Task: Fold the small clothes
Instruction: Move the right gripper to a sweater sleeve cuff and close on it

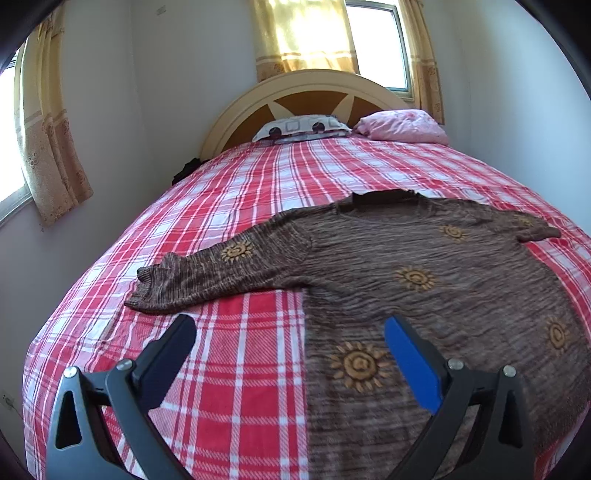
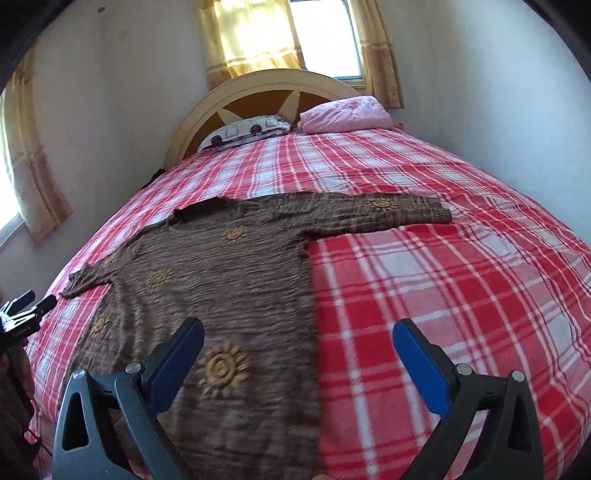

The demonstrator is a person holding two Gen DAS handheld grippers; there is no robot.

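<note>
A brown knit sweater (image 1: 424,273) with yellow sun patterns lies flat on the red plaid bed (image 1: 236,369), both sleeves spread out and its collar toward the headboard. My left gripper (image 1: 291,332) hovers open over the sweater's lower left edge, nothing between its fingers. In the right wrist view the same sweater (image 2: 229,280) fills the left half, and my right gripper (image 2: 299,338) hangs open above its lower right edge. The left gripper (image 2: 27,306) shows at the far left edge of that view. The sweater's hem is hidden below both views.
A patterned pillow (image 1: 303,127) and a pink pillow (image 1: 402,125) lie by the cream headboard (image 1: 295,85). Walls close in on both sides, and curtained windows (image 1: 332,33) sit behind and to the left. Bare plaid bedspread (image 2: 461,314) lies right of the sweater.
</note>
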